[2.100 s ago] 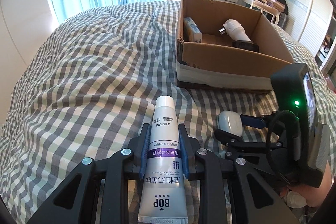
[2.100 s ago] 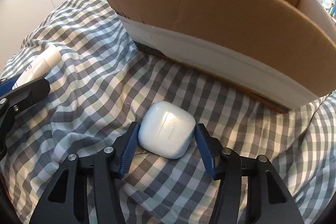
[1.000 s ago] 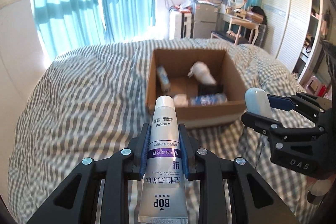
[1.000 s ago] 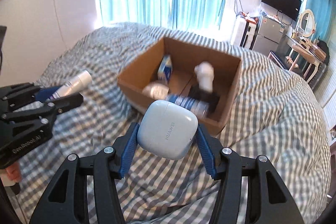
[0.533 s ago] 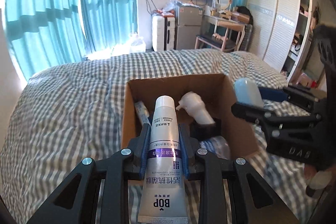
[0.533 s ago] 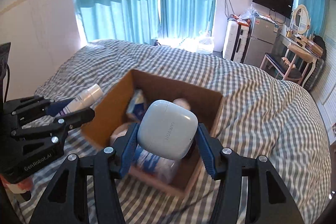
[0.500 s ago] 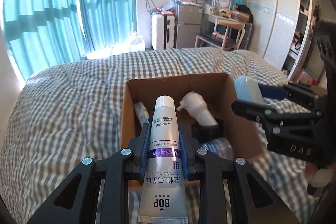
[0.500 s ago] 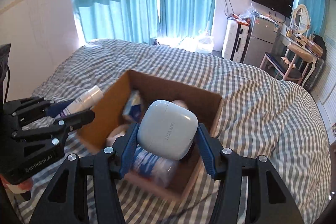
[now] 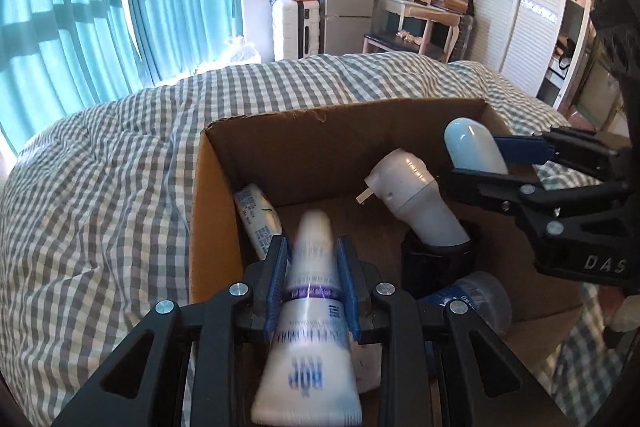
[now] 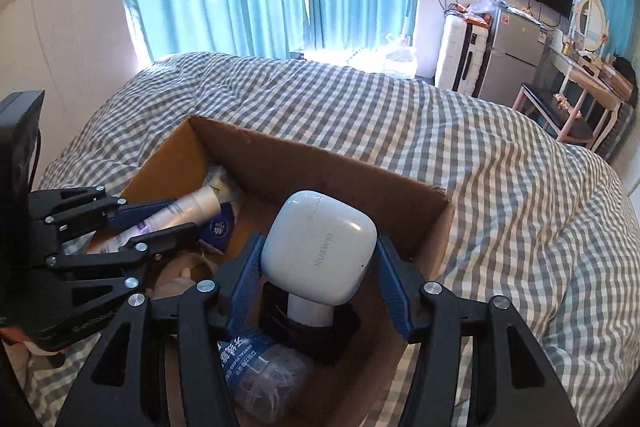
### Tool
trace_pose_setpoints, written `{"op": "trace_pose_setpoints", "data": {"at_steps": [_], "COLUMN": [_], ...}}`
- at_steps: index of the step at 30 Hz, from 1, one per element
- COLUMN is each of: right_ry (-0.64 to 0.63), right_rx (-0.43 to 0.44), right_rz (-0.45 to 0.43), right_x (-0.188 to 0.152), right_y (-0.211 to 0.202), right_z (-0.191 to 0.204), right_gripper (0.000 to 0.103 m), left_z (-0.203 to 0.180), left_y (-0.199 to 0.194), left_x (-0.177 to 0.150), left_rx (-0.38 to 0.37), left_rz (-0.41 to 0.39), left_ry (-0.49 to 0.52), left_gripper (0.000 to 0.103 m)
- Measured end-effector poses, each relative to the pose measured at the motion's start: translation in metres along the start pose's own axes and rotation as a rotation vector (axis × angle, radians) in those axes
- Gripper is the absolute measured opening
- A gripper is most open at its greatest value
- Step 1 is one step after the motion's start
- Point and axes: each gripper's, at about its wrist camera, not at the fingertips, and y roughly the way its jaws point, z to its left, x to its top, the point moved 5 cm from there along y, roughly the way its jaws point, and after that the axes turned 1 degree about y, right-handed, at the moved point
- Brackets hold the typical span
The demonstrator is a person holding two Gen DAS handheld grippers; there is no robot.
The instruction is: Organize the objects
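HUAWEI earbud case (image 10: 320,247) over box (image 10: 320,163); toothpaste (image 9: 308,307) print seemingly "BOP".

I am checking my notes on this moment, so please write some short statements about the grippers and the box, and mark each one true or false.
1. The left gripper holds a white toothpaste tube. True.
2. The right gripper is empty. False: it holds a white earbuds case.
3. The cardboard box sits on a checked bedcover. True.
4. The box is empty. False: a white plug adapter and other items lie inside.
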Motion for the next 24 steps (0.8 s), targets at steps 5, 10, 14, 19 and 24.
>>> {"op": "trace_pose_setpoints", "data": {"at_steps": [5,10,14,19,24], "right_ry": [0.037,0.061,0.057,0.039,0.058], "right_rx": [-0.007,-0.036,-0.059,-0.107,-0.116], "right_rz": [-0.023,-0.067,-0.105,-0.169,-0.220], "right_x": [-0.002,-0.001,0.000,0.006,0.009], "right_y": [-0.017,-0.053,-0.088,-0.137,-0.178], "right_z": [-0.003,-0.002,0.004,0.011,0.021], "right_gripper": [0.069,0.073,0.081,0.089,0.092], "left_z": [-0.006,-0.006,-0.005,-0.002,-0.003], "left_y": [-0.012,-0.049,-0.089,-0.134,-0.176], "left_x": [-0.001,0.005,0.017,0.030,0.036], "left_rx": [0.046,0.062,0.096,0.131,0.151], "left_rz": [0.007,-0.055,-0.109,-0.188,-0.253], "left_ry": [0.003,-0.017,-0.040,-0.051,-0.065], "left_gripper": [0.064,0.084,0.087,0.095,0.097]}}
